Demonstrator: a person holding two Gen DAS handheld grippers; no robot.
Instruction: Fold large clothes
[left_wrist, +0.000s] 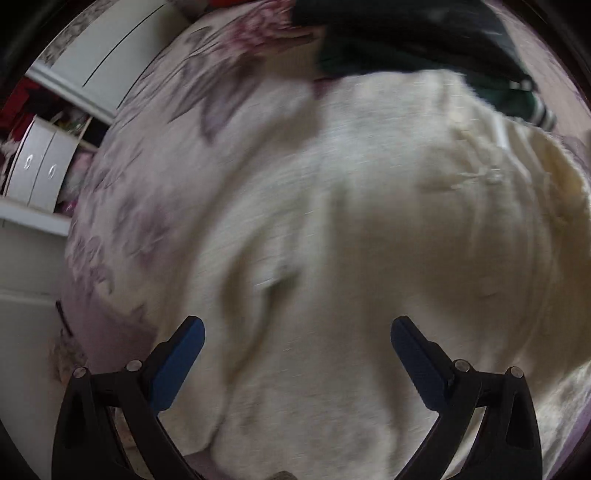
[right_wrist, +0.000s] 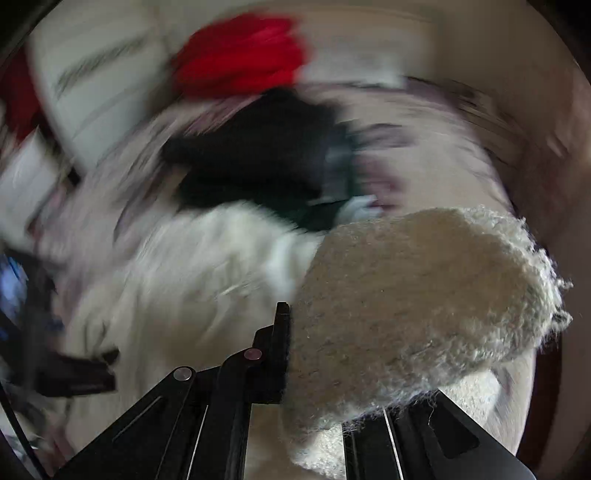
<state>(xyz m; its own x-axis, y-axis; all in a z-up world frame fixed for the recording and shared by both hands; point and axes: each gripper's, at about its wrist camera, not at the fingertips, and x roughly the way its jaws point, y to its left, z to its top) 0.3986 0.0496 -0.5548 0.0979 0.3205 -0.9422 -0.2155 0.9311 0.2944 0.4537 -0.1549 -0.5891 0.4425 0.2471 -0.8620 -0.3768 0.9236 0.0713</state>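
Mid-fold on the bed (left_wrist: 122, 192): I have the cream fleece garment (left_wrist: 351, 240) spread over the floral bedspread, and my right hand-held gripper (right_wrist: 291, 354) is clenched on one fuzzy edge of it (right_wrist: 424, 295), the cloth bunched over the fingers and lifted clear of the rest. My left hand-held gripper (left_wrist: 297, 332) hangs above the garment's middle with its blue pads (left_wrist: 177, 365) spread wide and nothing between them; it grasps nothing.

I judge this to be the carrying-over of a side or sleeve across the body of the garment. The next move calls for laying that held edge flat on the cream cloth and letting go, while the left picks a fresh edge to pinch; heavy blur in both views makes the exact seam hard to pick out.

Beyond the garment lie a dark green-and-black garment (left_wrist: 424, 48) and a red one (right_wrist: 240, 55), both further up the bed. At the left edge, white drawers (left_wrist: 40, 170) stand shut; the open shelving around them holds a jumble I cannot make out.
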